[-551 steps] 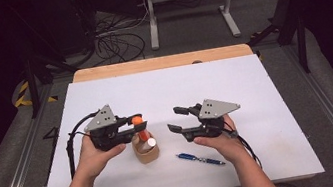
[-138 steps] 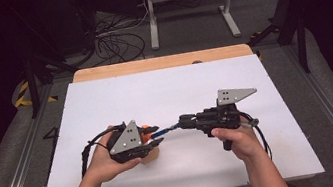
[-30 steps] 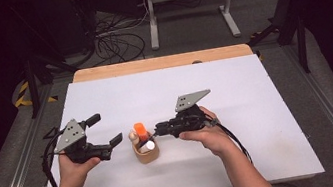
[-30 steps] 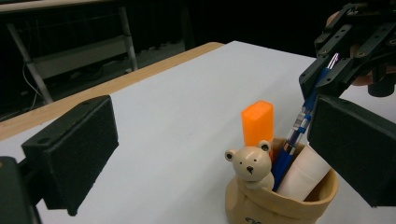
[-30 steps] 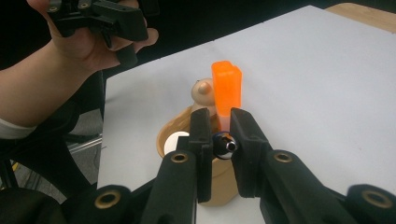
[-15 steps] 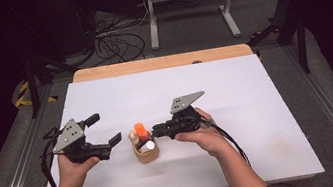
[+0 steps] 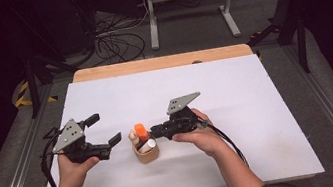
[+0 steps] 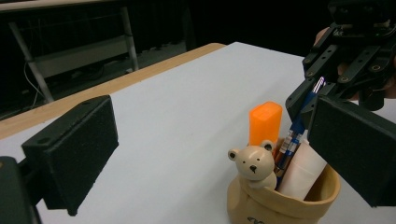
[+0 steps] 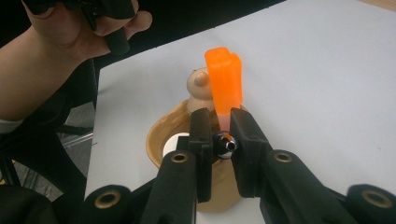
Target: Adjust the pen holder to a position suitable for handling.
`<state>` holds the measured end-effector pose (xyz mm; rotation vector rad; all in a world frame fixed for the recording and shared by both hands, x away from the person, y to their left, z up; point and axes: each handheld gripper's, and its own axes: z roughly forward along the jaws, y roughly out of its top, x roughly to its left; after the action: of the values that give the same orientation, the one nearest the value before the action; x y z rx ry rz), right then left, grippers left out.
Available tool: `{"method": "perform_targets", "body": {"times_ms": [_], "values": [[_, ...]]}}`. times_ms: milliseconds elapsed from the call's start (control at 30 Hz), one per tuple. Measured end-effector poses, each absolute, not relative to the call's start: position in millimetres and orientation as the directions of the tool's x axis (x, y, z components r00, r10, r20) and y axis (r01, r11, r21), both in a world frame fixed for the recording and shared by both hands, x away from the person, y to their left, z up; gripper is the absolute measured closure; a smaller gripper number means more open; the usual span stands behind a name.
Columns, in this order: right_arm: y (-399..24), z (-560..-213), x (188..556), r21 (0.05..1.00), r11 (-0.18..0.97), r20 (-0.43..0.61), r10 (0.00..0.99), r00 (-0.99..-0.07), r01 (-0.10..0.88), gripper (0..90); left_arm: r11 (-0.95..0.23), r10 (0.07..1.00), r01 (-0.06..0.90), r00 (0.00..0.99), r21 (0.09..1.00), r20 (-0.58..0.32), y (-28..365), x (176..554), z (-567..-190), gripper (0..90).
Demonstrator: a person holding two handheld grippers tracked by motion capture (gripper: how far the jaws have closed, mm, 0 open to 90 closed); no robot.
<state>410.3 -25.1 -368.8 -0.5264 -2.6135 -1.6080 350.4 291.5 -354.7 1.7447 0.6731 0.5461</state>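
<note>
A blue ballpoint pen (image 9: 225, 144) is clamped between the jaws of the right gripper (image 7: 153, 133), its lower end already inside the tan bear-shaped pen holder (image 7: 146, 153) near the white table's (image 7: 235, 92) front. Release is judged the remaining step. The left gripper (image 7: 104, 132), jaws apart and empty, is held beside the holder.

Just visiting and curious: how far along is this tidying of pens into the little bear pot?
Done: an orange marker and a white tube already stand in the bear pot. In hand: the right gripper is shut on the blue pen, whose lower end is inside the pot. Left: probably just letting go and pulling away. The left gripper waits open beside the pot, holding nothing.
</note>
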Motion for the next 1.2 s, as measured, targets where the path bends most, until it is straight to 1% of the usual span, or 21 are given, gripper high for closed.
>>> {"method": "perform_targets", "body": {"times_ms": [733, 967, 1200], "values": [[-26.1, -372.8, 414.6, 0.868, 0.384, 0.226, 0.257, -0.94, 0.314, 79.9, -0.209, 0.684, 0.168, 0.729, 0.963, 0.022, 291.5, 350.7, -355.7, 2.5], [-27.7, -376.5, 415.7, 0.868, 0.378, 0.232, 0.262, -0.937, 0.321, 76.3, -0.204, 0.688, 0.173, 0.725, 0.964, 0.016, 291.8, 351.0, -356.1, 2.6], [-32.4, -377.3, 416.6, 0.874, 0.354, 0.248, 0.265, -0.932, 0.333, 70.2, -0.208, 0.687, 0.173, 0.726, 0.963, 0.018, 291.8, 351.9, -356.7, 2.6]]}}
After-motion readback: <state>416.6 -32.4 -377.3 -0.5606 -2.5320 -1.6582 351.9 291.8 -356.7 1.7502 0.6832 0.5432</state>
